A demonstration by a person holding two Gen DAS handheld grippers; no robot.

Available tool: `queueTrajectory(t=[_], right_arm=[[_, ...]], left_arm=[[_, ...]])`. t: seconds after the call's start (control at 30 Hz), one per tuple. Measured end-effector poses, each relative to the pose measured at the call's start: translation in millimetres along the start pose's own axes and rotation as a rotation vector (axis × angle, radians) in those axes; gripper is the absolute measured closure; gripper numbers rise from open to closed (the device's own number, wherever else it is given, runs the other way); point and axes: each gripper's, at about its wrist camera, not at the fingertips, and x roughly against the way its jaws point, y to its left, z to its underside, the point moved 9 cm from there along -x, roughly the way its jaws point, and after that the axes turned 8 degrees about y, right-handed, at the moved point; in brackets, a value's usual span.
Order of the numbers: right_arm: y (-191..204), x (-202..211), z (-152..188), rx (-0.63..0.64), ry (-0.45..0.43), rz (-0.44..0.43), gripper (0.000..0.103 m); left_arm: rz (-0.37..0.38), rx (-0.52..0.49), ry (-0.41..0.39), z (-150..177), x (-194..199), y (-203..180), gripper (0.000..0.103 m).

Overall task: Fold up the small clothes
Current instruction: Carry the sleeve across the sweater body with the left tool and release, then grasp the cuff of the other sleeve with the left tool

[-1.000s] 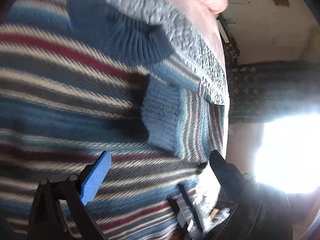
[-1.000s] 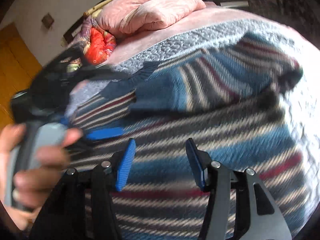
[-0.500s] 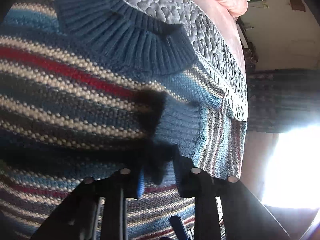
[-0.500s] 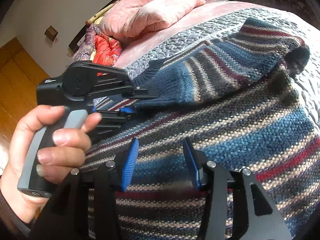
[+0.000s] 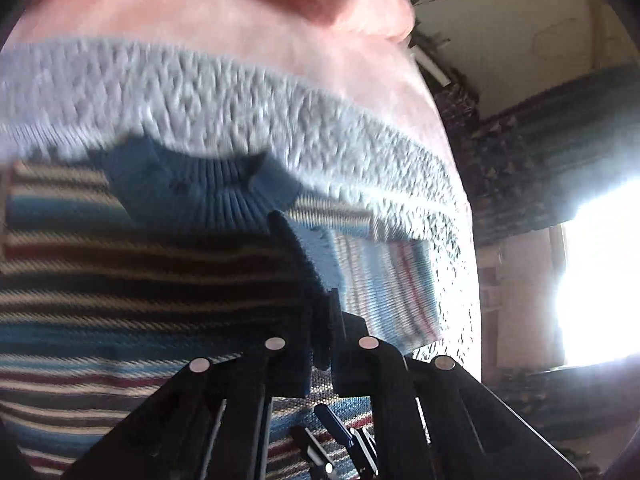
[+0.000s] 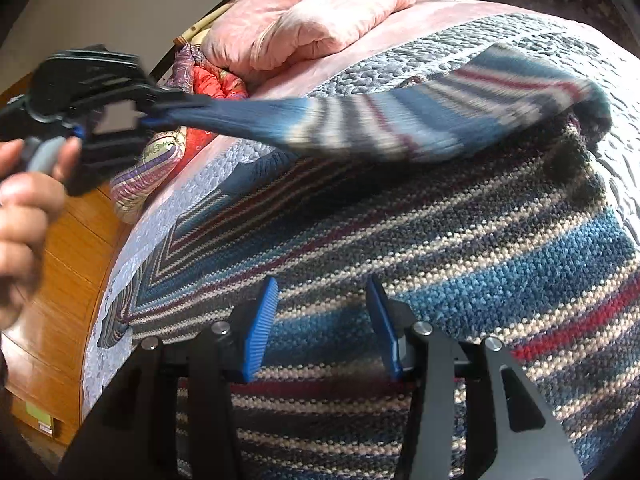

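- Between the left gripper's (image 5: 320,320) closed jaws sits the blue cuff of the sweater's sleeve (image 6: 400,128), pinched tight; in the right wrist view this gripper (image 6: 148,114) shows at upper left, held by a hand (image 6: 24,216).
- From that grip the sleeve stretches taut, lifted clear of the sweater (image 6: 460,264) body, to the shoulder far to the right.
- Ahead of the left gripper lies the ribbed blue collar (image 5: 200,192), flat on the grey quilt (image 5: 240,108).
- Below and ahead of the right gripper (image 6: 326,324) spreads the striped sweater body, flat on the quilt; its jaws stand apart with nothing between them, the blue pads (image 6: 260,324) just above the knit.
- Beyond the quilt, further ahead of the right gripper, rests a pink blanket (image 6: 312,20), folded, with a red bundle (image 6: 212,84) to its left.
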Motion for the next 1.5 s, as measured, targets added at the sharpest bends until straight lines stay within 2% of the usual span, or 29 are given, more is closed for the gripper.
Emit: queueTrajectory(t=[0.2, 0.37, 0.6, 0.77, 0.97, 1.0, 1.07, 1.1, 1.17, 1.2, 1.27, 1.33, 1.4, 1.5], right_arm=[[2.7, -4.1, 0.5, 0.01, 0.009, -0.003, 0.057], [5.9, -5.9, 2.1, 0.019, 0.013, -0.003, 0.057], [8.3, -8.4, 4.5, 0.034, 0.019, 0.0, 0.057], [10.1, -10.1, 6.0, 0.043, 0.023, 0.004, 0.057], [12.6, -13.3, 7.5, 0.053, 0.03, 0.008, 0.057], [12.0, -13.7, 7.4, 0.052, 0.031, 0.008, 0.057], [11.0, -13.6, 7.2, 0.047, 0.03, 0.006, 0.057], [10.8, -13.4, 6.4, 0.044, 0.029, 0.003, 0.057], [11.0, -13.3, 5.9, 0.037, 0.03, -0.007, 0.057], [11.4, -13.2, 6.0, 0.037, 0.03, -0.009, 0.057], [13.3, -12.9, 6.5, 0.047, 0.029, -0.008, 0.057], [15.1, -12.9, 8.1, 0.053, 0.031, -0.009, 0.057], [16.3, -12.8, 11.5, 0.06, 0.038, -0.006, 0.057], [19.5, -10.3, 19.0, 0.079, 0.055, -0.003, 0.057]], left_arm=[[-0.042, -0.034, -0.053, -11.0, 55.5, 13.0, 0.097], [-0.063, -0.022, -0.09, -9.8, 89.4, 40.7, 0.097], [-0.102, 0.054, -0.083, -1.7, 90.5, 110.2, 0.097], [-0.133, 0.134, -0.038, 12.5, 65.1, 169.4, 0.097], [-0.255, 0.175, 0.031, 29.9, 20.1, 227.3, 0.095], [-0.276, 0.192, 0.011, 32.6, 23.2, 230.0, 0.094], [-0.384, 0.209, -0.054, 35.3, 41.3, 230.1, 0.091], [-0.416, 0.202, -0.119, 36.4, 57.0, 222.8, 0.072], [-0.355, 0.184, -0.213, 37.9, 74.0, 204.0, 0.041], [-0.287, 0.156, -0.233, 39.1, 74.6, 189.1, 0.04], [-0.171, 0.116, -0.159, 43.0, 49.9, 170.3, 0.04], [-0.162, 0.142, -0.099, 45.6, 26.5, 176.7, 0.041], [-0.207, 0.181, -0.064, 45.4, 8.2, 199.1, 0.042], [-0.191, 0.203, -0.054, 47.4, 6.1, 212.5, 0.054]])
